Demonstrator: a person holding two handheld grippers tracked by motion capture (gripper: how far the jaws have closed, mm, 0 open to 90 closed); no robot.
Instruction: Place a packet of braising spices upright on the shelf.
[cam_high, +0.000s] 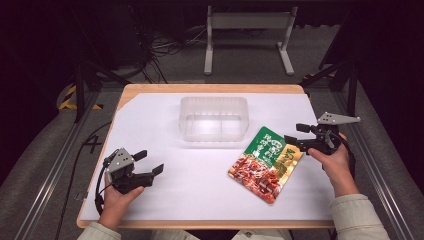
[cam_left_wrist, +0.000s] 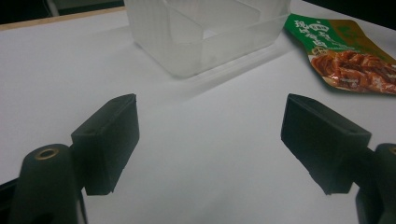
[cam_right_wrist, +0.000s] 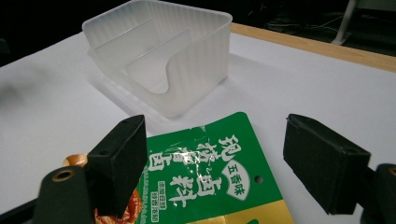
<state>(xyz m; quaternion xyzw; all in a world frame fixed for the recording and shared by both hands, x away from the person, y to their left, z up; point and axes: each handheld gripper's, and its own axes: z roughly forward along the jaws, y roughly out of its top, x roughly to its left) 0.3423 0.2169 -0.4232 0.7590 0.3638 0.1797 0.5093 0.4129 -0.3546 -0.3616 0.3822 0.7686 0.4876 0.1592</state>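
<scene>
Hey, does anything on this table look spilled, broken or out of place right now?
Nothing stands out. The clear tub sits upright and empty on the white sheet. The food pouch lies flat beside it at a slant, looking sealed, with nothing spilled. Both grippers, left and right, are open and hold nothing.

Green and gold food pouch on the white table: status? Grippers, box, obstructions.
Left gripper open, idle over bare white table. Right gripper open at green and gold food pouch, not gripping. Pouch flat beside translucent plastic box. Nothing between them.
</scene>
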